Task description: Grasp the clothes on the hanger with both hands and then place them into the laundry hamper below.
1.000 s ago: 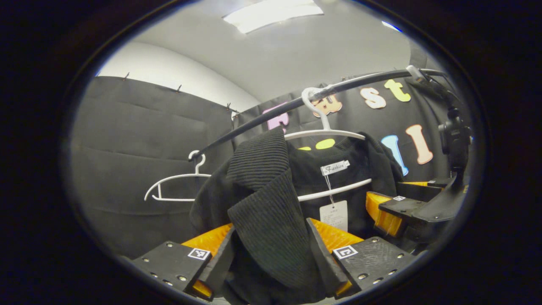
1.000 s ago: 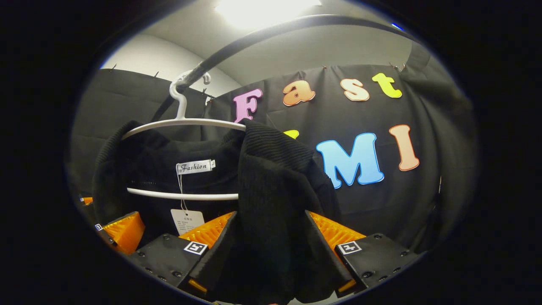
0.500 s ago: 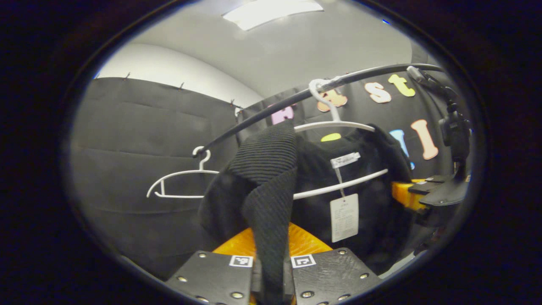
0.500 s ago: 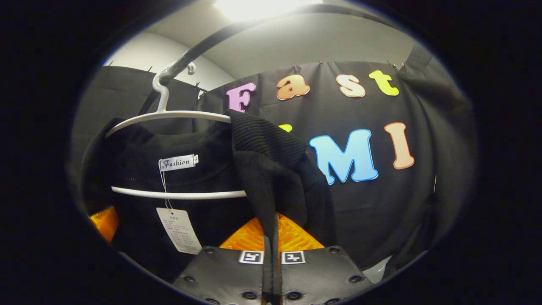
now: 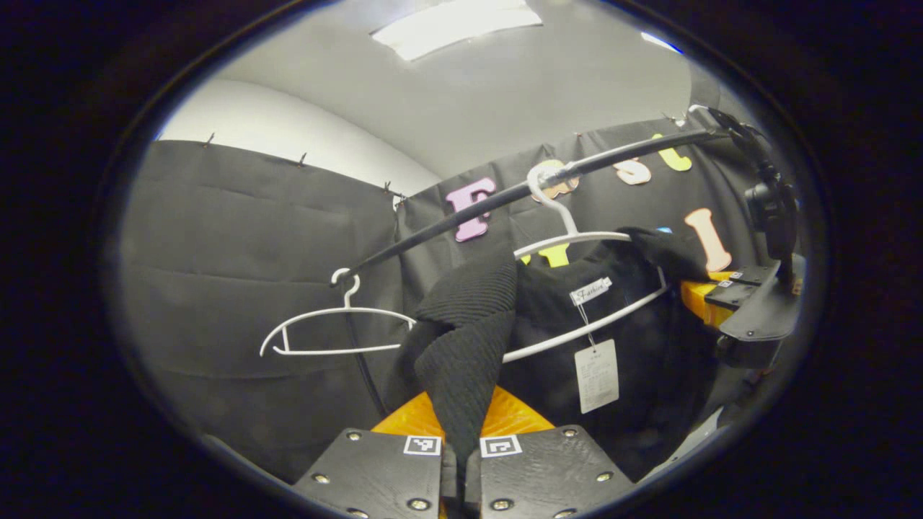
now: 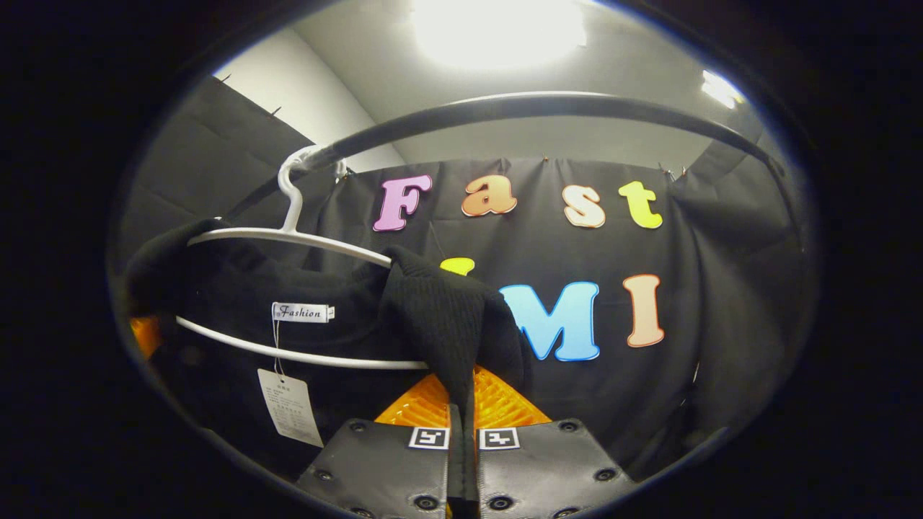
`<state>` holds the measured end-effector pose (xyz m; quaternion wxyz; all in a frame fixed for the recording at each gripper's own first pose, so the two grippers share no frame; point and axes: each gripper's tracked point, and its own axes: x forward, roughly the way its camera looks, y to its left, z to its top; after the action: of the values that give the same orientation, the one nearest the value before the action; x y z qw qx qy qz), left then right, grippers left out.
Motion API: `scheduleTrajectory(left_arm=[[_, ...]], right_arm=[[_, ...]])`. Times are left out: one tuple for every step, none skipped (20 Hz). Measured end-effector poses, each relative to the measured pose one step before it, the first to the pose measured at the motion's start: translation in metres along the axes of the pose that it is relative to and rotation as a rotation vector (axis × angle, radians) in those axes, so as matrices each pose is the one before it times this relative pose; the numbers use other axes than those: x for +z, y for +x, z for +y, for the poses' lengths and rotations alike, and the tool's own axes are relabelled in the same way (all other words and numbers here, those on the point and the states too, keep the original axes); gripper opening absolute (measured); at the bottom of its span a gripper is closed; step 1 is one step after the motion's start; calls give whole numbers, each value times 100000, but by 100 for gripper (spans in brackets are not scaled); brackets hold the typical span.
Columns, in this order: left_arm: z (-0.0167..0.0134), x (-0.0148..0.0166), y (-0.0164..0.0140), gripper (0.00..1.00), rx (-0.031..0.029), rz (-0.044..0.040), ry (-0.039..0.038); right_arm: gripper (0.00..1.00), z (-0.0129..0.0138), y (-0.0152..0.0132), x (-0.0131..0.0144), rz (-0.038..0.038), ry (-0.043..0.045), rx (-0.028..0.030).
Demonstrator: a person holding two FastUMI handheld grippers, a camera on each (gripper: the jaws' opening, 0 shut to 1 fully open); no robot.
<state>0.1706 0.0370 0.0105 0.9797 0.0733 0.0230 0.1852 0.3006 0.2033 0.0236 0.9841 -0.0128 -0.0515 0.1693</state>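
The black knit garment [image 5: 620,324] hangs on a white hanger [image 5: 577,238] whose hook rides the dark rail [image 5: 461,213]; a neck label and a paper swing tag [image 5: 596,375] show at its open front. The left tongs [image 5: 461,461] are clenched on the ribbed lapel at one side of the garment, fabric pinched between both fingers. The right tongs [image 6: 461,454] are clenched on the opposite ribbed lapel [image 6: 440,317], the fold rising straight out of the closed gap. In the left gripper view the right tongs [image 5: 728,299] appear farther off at the garment's far shoulder. Judged from this, the two-handed grasp is complete, and the shoulders appear part-way off the hanger arms; the garment has yet to clear the hanger, and the lowering into the laundry hamper is not yet done. The hamper's position cannot be stated from these views. A second, bare white hanger [image 5: 335,331] hangs farther along the rail. Black cloth walls enclose the booth beneath a pale ceiling with a bright light panel [image 6: 497,29].
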Motion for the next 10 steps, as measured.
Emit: scheduleTrajectory(left_arm=[[422,465,-288,5,127,-478,-242],[489,361,-287,4,336,-501,-180],[613,275,-41,4,818,-334,329],[597,175,-17,4,747,-352,327],[496,228,58,4,596,-227,142],[328,174,-54,4,568,-475,295],[209,354,-5,4,-254,-815,651],[432,435,6,4,583,-1435,1160],[515,460,134,4,564,-1259,1194],[466,215,115,4,486,-819,1029]], right_arm=[[1,-570,-98,478,-1425,-1298,-1500],[1,-573,-48,452,-1485,-1101,-1542],[1,-750,-35,460,-1653,-894,-1620],[1,-604,30,361,-1165,-1093,-1587],[1,-620,114,256,-1410,-1025,-1403],[1,-551,212,186,-1200,-1360,-1300],[1,-626,113,58,-1041,-1856,-1327],[1,-483,219,187,-1496,-1576,-1422],[1,-357,238,262,-1312,-848,-1002],[3,-261,193,243,-1373,-170,-1175]])
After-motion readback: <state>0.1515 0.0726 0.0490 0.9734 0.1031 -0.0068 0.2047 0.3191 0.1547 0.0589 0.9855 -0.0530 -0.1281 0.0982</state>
